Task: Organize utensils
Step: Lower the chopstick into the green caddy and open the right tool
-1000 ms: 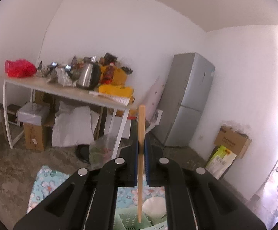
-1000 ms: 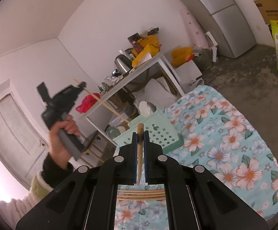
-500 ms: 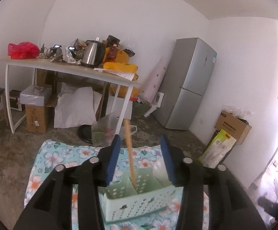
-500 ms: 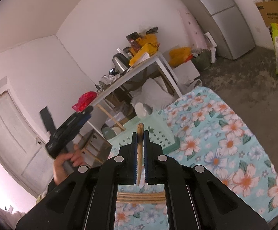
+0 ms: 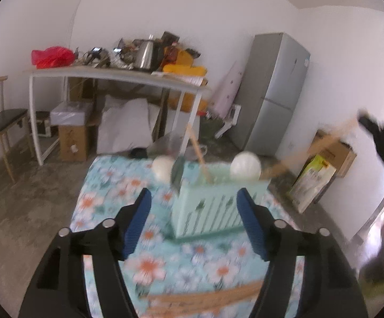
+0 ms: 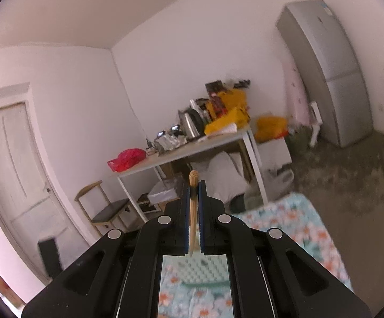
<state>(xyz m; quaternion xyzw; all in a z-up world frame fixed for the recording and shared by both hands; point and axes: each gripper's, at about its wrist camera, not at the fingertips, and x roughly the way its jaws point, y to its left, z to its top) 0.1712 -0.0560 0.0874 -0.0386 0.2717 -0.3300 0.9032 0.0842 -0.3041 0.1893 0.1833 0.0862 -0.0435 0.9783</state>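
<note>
A wooden chopstick (image 5: 197, 149) stands tilted inside the mint-green basket (image 5: 213, 206) at the centre of the left wrist frame, apparently let go there so it stays upright with the white spoons (image 5: 245, 164). The left gripper (image 5: 193, 221) has just been opening and holds nothing. More chopsticks (image 5: 205, 298) lie on the floral cloth (image 5: 107, 193) at the lower edge. The right gripper (image 6: 193, 213) clamps 1 chopstick (image 6: 193, 204), probably bound for the basket next.

One wooden chopstick (image 5: 197, 149) leans inside the mint-green basket (image 5: 213, 206).
</note>
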